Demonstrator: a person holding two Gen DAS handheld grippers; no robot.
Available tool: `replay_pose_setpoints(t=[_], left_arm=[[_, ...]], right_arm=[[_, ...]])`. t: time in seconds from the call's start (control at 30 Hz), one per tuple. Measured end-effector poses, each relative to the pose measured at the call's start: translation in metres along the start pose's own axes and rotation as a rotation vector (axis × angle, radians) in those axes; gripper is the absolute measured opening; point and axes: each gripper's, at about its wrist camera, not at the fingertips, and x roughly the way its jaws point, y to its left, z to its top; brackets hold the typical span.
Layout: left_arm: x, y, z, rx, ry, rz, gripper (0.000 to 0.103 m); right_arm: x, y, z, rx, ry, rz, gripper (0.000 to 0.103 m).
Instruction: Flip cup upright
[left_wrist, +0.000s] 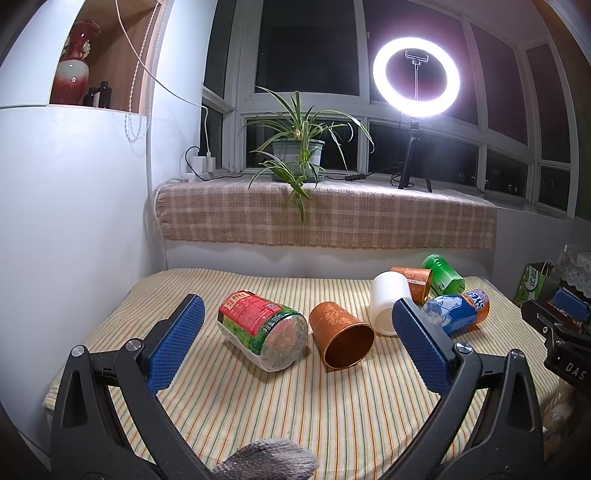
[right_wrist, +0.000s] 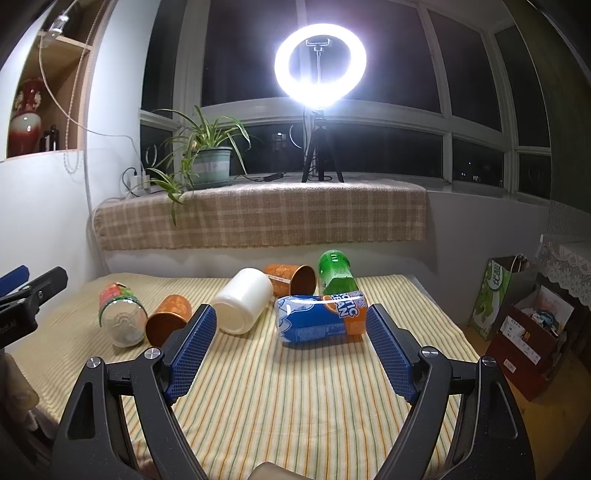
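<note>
Several cups and bottles lie on their sides on a striped cloth table (left_wrist: 295, 406). A copper cup (left_wrist: 340, 338) lies with its mouth toward me, between my left gripper's (left_wrist: 297, 314) open blue fingers; it also shows in the right wrist view (right_wrist: 168, 319). A white cup (left_wrist: 389, 301) (right_wrist: 243, 304) and a second copper cup (left_wrist: 413, 282) (right_wrist: 293, 280) lie farther back. My right gripper (right_wrist: 291, 317) is open and empty, in front of a blue and orange bottle (right_wrist: 321, 321).
A red-labelled bottle (left_wrist: 264, 328) lies left of the near copper cup. A green bottle (right_wrist: 336, 271) lies at the back. A potted plant (left_wrist: 297, 155) and ring light (left_wrist: 415, 77) stand on the sill. Boxes (right_wrist: 528, 332) sit at the right, off the table.
</note>
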Motion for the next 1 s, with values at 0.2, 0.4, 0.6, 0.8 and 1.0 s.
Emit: replay_pose_setpoints(t=[0.2, 0.4, 0.6, 0.8, 1.0], left_arm=[[0.0, 0.0, 0.0, 0.001, 0.001, 0.001, 0.103], [0.0, -0.001, -0.001, 0.002, 0.002, 0.002, 0.103], [0.003, 0.0, -0.002, 0.001, 0.006, 0.003, 0.103], [0.004, 0.001, -0.003, 0.001, 0.006, 0.003, 0.103], [0.005, 0.009, -0.004, -0.006, 0.004, 0.009, 0.103]], right_arm=[[-0.001, 0.001, 0.0, 0.0, 0.001, 0.003, 0.083], [0.002, 0.001, 0.001, -0.001, 0.007, 0.007, 0.083], [0.003, 0.002, 0.001, -0.001, 0.011, 0.01, 0.083], [0.005, 0.005, 0.001, -0.001, 0.014, 0.015, 0.083], [0.007, 0.011, 0.001, -0.003, 0.019, 0.028, 0.083]])
